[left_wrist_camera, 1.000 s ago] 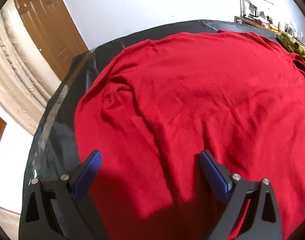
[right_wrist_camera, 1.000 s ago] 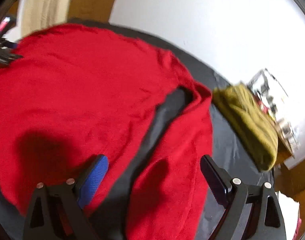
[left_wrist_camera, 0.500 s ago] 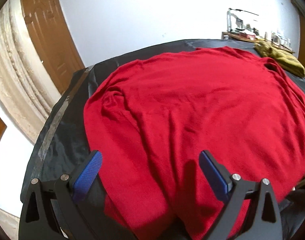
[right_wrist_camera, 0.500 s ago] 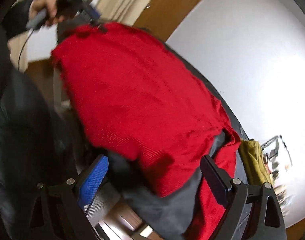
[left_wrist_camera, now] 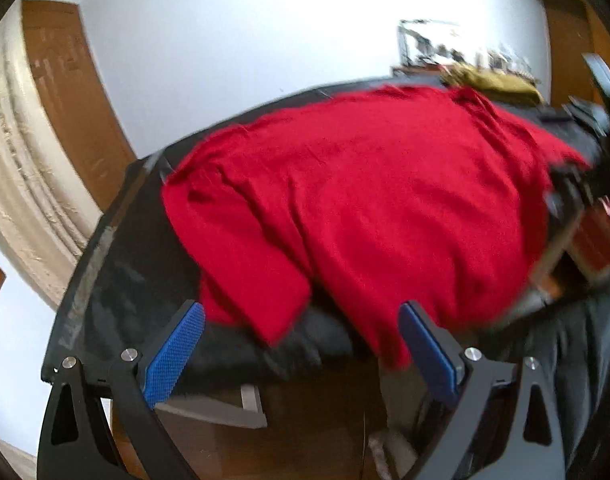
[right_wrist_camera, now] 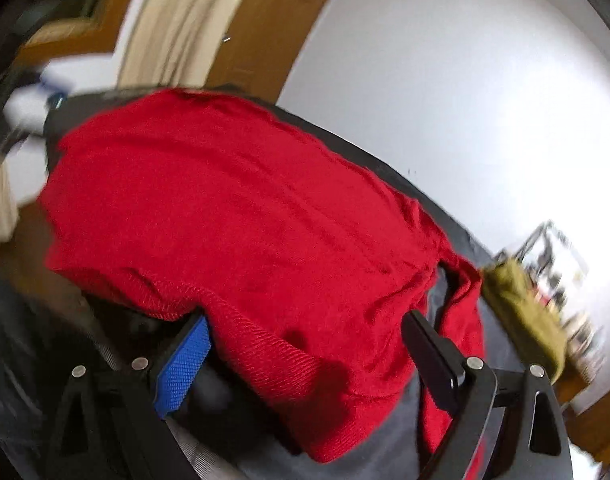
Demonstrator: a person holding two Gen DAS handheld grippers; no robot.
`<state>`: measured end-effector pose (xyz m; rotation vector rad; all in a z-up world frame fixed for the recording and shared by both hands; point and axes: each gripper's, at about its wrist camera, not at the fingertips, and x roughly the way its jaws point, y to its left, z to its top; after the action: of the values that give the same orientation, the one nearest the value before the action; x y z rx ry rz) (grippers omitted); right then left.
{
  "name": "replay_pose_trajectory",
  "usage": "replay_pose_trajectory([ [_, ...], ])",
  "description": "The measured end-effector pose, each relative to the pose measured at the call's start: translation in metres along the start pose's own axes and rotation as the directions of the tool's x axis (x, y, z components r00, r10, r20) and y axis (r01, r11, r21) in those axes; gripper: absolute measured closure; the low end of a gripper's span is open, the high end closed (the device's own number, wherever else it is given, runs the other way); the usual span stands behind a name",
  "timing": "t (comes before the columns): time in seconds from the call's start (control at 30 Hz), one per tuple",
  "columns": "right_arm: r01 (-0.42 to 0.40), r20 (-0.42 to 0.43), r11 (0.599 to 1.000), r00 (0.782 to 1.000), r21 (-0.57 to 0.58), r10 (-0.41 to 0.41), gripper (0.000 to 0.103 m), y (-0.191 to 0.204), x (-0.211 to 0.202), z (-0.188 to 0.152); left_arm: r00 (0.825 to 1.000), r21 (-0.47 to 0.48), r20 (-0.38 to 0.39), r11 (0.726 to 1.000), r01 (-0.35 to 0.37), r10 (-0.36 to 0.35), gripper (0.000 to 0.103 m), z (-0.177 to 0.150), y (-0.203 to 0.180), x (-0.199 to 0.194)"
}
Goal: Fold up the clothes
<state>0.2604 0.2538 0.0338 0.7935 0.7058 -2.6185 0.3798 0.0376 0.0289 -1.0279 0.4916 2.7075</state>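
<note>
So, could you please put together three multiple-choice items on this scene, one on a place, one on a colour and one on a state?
1. Where does the olive garment lie relative to the red sweater?
A. On top of its middle
B. Beyond its sleeve end, toward the far end of the table
C. Under its hem

2. What colour is the cover on the table?
A. White
B. Yellow
C. Black

3. How does the right gripper stand?
A. Open, its fingers either side of the sweater's hem
B. Shut on the olive garment
C. Shut, off to one side of the sweater

Answers:
1. B, as the right wrist view shows it past the sleeve near the far clutter.
2. C, as dark cloth shows around the sweater.
3. A, as the hem hangs between the spread fingers.
</note>
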Motion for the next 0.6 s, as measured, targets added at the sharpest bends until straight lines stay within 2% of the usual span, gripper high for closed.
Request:
replay_pose_trajectory([
  [0.1,-0.024,-0.017,0.998,1.0,0.059,0.025,0.008,-0.005,0.001,0.0,0.998,0.021,-0.046,0.999,0.032,-0.031,0.004,-0.02,-0.013,0.01],
  [0.2,-0.016,-0.02,0.998,1.0,0.058,0.017,0.008,0.0,-0.006,-0.006,0.995,-0.009,-0.086,0.999,0.052,-0.053,0.004,-0.025,-0.021,0.029],
  [0.4,0.004,-0.005,0.998,1.0,0.067,-0.003,0.008,-0.006,-0.026,-0.019,0.996,-0.148,-0.06,0.988,0.05,-0.059,0.004,-0.021,-0.016,0.047],
  [0.53,0.001,0.017,0.996,1.0,0.089,-0.003,0.008,-0.008,-0.035,-0.028,0.999,-0.205,-0.025,0.979,0.021,-0.027,0.004,-0.019,-0.014,0.047],
  [0.6,-0.005,0.032,0.995,0.999,0.103,0.001,0.008,-0.01,-0.041,-0.033,1.0,-0.243,0.007,0.97,-0.009,0.012,0.004,-0.019,-0.008,0.039],
])
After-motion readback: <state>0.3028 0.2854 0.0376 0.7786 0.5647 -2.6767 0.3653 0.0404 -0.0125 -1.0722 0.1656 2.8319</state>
